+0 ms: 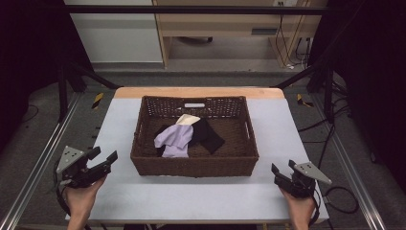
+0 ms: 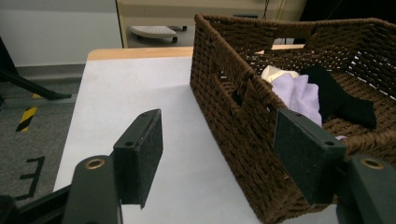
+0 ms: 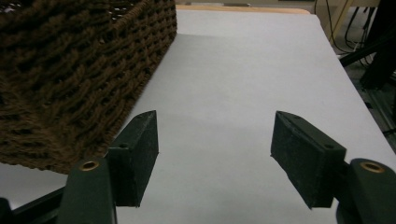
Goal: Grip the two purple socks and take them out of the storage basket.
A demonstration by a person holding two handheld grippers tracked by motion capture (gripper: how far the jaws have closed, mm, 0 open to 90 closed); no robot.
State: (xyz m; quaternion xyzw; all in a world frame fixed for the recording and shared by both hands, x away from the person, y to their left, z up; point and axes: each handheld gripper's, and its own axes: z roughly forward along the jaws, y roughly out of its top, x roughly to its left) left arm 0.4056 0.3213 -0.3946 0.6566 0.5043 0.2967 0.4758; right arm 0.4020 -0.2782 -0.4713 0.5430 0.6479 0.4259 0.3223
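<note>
Both claws, left claw and right claw, gape empty; left gripper view reveals basket's clothes.

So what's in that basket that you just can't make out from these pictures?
- What the black cloth is: crumpled, high view too small to tell.
- The cream piece: mostly covered by the lilac cloth in the high view and the left gripper view.
- Anything beneath the pile: the clothes hide the basket floor there.
- Basket's inside in the right gripper view: hidden behind its woven wall.
</note>
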